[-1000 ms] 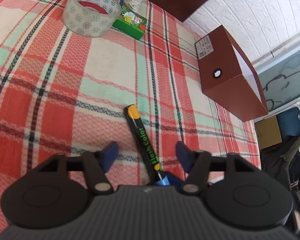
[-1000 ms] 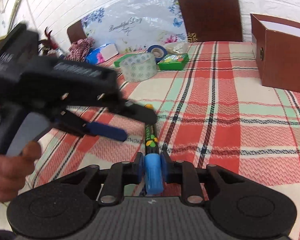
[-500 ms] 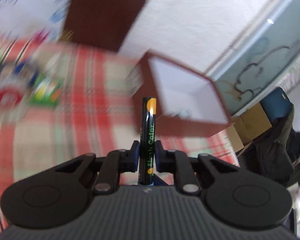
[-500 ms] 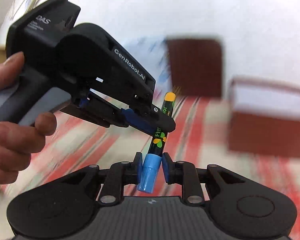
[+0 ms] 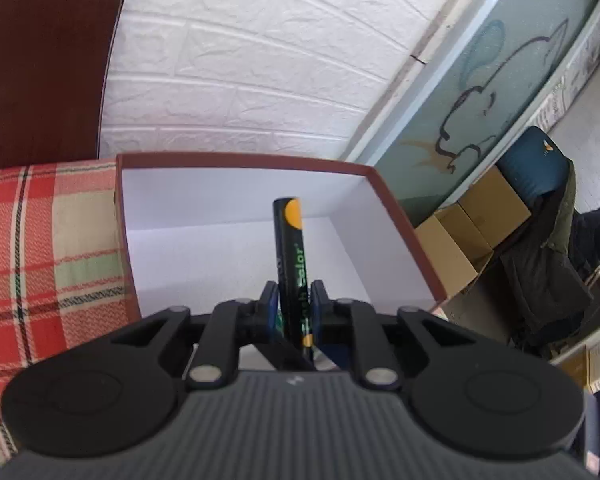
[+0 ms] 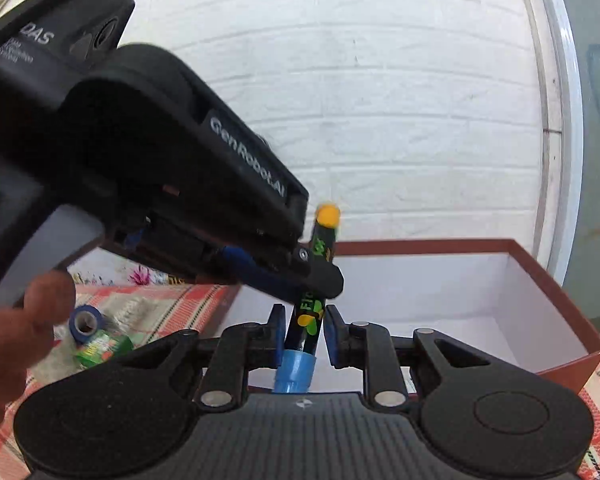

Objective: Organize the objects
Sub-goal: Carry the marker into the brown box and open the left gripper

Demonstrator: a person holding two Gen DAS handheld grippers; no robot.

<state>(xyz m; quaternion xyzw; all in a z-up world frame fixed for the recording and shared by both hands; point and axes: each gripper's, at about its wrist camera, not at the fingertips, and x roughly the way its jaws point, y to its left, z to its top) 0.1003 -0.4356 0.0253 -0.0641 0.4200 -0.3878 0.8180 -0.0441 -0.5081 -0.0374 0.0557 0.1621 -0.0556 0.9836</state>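
A black marker (image 5: 290,256) with an orange end and a blue cap is held in the air above an open brown box (image 5: 392,212) with a white inside. My left gripper (image 5: 294,304) is shut on the marker's barrel. My right gripper (image 6: 303,332) stands around the marker (image 6: 310,316) near its blue cap (image 6: 294,372), with a small gap showing at each jaw. The left gripper's body (image 6: 172,184) crosses the right wrist view, and the box (image 6: 532,288) lies beyond and below the marker.
The table has a red, green and cream plaid cloth (image 5: 40,248). A blue tape roll (image 6: 85,322) and a green packet (image 6: 104,348) lie at the left. A dark brown chair back (image 5: 44,60) stands behind the table. Cardboard boxes (image 5: 488,216) sit beyond the right edge.
Both grippers have lifted the marker off the cloth and carried it right, over the open box. The left gripper closed on the barrel. The right gripper's jaws have loosened around the marker.
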